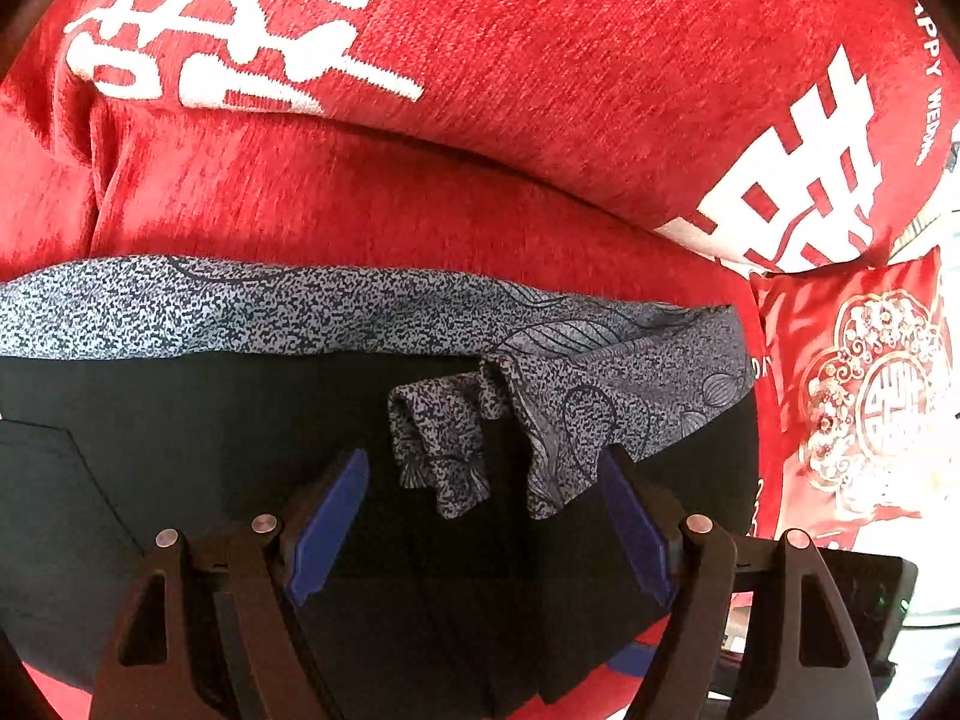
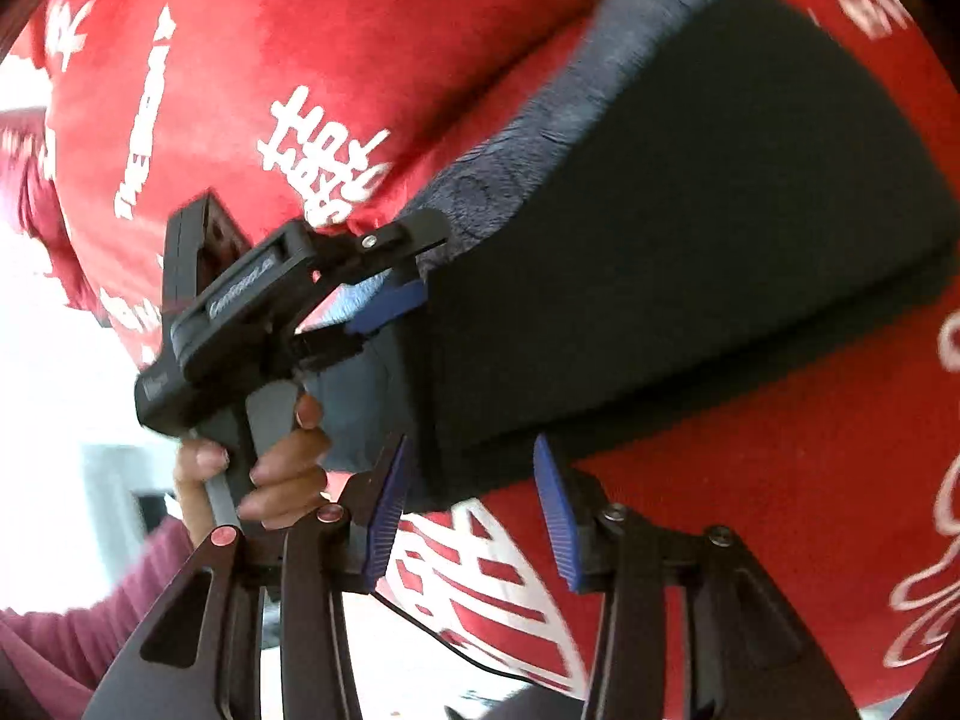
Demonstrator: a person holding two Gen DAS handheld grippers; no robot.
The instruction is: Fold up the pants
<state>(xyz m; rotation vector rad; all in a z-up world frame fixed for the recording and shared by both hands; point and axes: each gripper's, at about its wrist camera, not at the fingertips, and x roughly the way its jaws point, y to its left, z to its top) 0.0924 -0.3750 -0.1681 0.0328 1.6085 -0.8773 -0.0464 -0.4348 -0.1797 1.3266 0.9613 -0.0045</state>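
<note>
The black pants (image 1: 210, 450) lie flat on a red cover, with a grey speckled waistband (image 1: 252, 306) along their far edge and two drawstring ends (image 1: 444, 450) hanging over the black cloth. My left gripper (image 1: 480, 516) is open just above the pants, its blue pads either side of the drawstrings. In the right wrist view the pants (image 2: 690, 252) stretch away to the upper right. My right gripper (image 2: 474, 510) is open at the pants' near corner. The left gripper (image 2: 384, 276) shows there at the waistband end, held by a hand (image 2: 282, 468).
The red cover with white characters (image 1: 540, 90) fills the background. A small red embroidered cushion (image 1: 864, 396) lies to the right of the pants. A black cable (image 2: 456, 642) runs over the cover near my right gripper.
</note>
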